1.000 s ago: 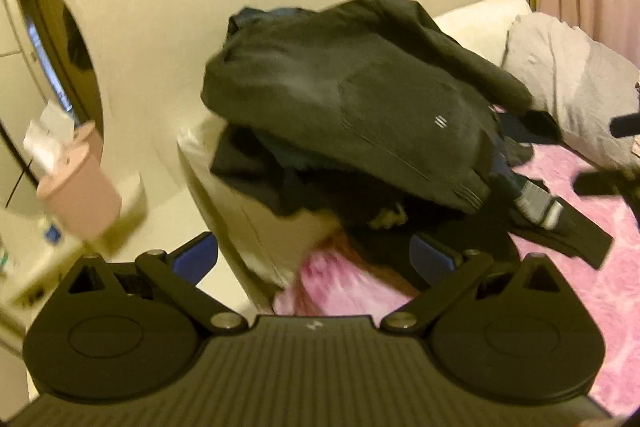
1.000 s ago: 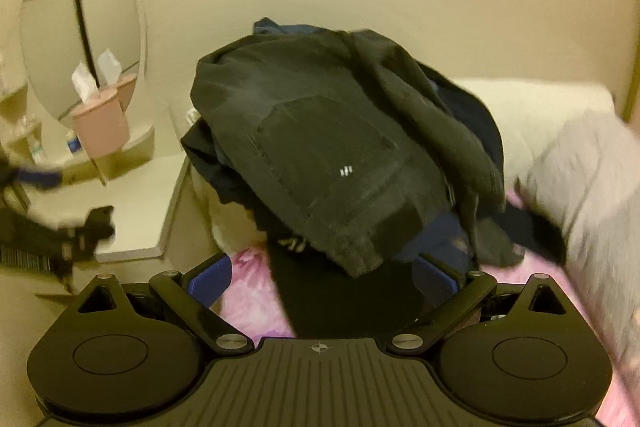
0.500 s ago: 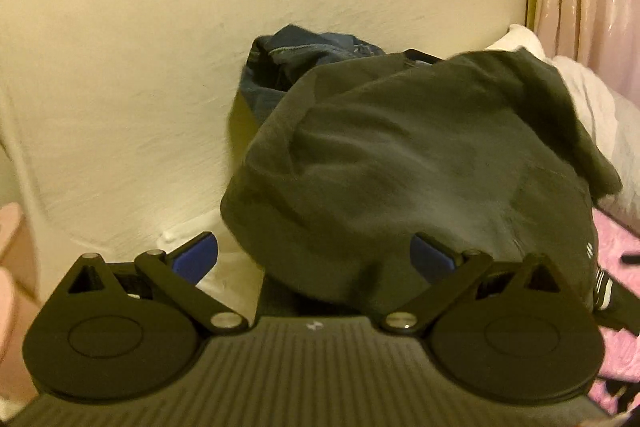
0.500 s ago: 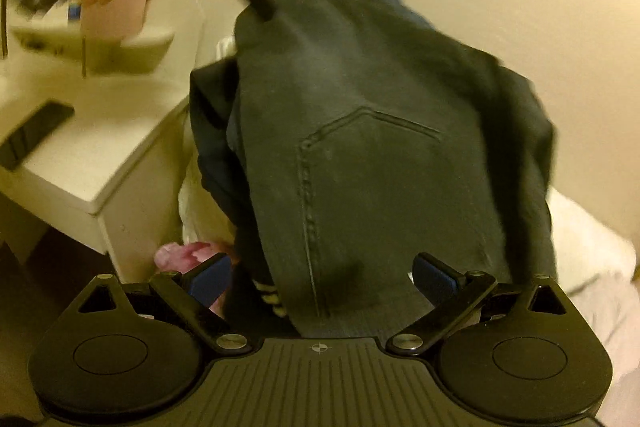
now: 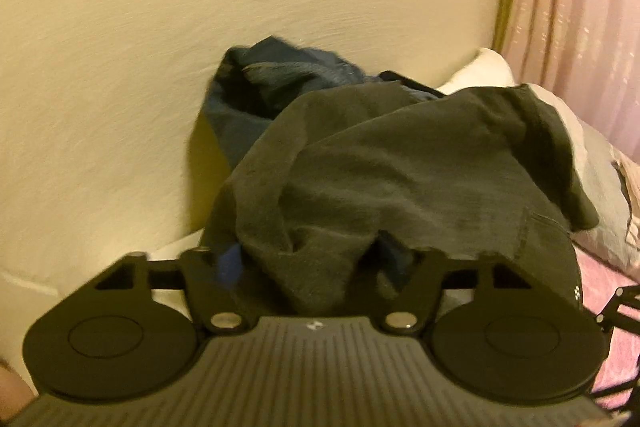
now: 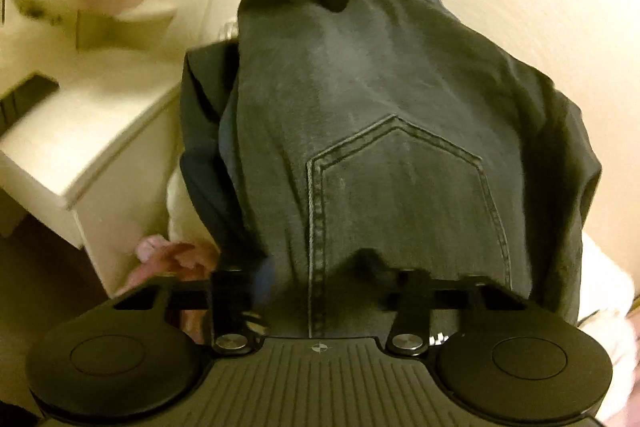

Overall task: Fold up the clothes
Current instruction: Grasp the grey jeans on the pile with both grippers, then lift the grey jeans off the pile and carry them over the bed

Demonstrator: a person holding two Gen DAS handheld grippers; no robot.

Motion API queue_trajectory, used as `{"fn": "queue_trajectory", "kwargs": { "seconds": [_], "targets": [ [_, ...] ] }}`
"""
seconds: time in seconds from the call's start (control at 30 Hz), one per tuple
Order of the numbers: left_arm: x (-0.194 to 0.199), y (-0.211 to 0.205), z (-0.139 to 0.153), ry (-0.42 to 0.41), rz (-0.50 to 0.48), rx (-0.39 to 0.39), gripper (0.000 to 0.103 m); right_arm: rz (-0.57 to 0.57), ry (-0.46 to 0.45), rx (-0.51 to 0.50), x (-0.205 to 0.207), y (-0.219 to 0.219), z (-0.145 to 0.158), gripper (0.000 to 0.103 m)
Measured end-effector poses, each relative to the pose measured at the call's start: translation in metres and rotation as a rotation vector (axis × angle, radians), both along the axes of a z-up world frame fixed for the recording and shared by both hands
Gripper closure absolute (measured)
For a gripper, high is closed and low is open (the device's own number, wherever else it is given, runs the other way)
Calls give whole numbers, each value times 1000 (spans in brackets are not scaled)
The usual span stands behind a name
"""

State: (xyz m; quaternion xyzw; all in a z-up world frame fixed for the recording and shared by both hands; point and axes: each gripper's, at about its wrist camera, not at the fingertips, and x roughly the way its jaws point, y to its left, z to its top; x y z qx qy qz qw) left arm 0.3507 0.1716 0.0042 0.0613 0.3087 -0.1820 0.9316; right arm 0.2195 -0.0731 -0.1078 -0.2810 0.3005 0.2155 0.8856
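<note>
Both claws closing on the jeans atop the pile: left gripper bunches cloth at the far edge, right gripper near the pocket end. Long axis runs between them.

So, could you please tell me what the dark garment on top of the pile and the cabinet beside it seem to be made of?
Dark garment: likely faded black denim, matte, judging by its twill texture and double-stitched back pocket. Cabinet: smooth cream-white board, possibly painted or laminated wood; blur leaves it open.
</note>
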Motion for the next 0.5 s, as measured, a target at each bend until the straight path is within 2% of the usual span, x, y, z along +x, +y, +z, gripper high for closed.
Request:
{"fn": "queue_trajectory", "kwargs": {
  "seconds": [0.03, 0.07, 0.1, 0.2, 0.37, 0.5],
  "targets": [
    [-1, -2, 3, -10, -12, 0, 65, -15, -8, 22, -2, -4, 6, 82],
    [-4, -5, 7, -27, -18, 4, 78, -36, -18, 43, -4, -9, 13, 86],
    [-9, -7, 13, -45, -24, 3, 82, -64, -33, 62, -6, -14, 19, 94],
    [-22, -16, 33, -101, -63, -31, 90, -149, -70, 155, -11, -38, 44, 94],
    [-47, -54, 79, -205, -191, -76, 95, -299, -184, 257, -33, -84, 95, 95],
    [-85, -101, 119, -273, -313, -130, 95, -433, -302, 312, -77, -134, 137, 95]
  ]
}}
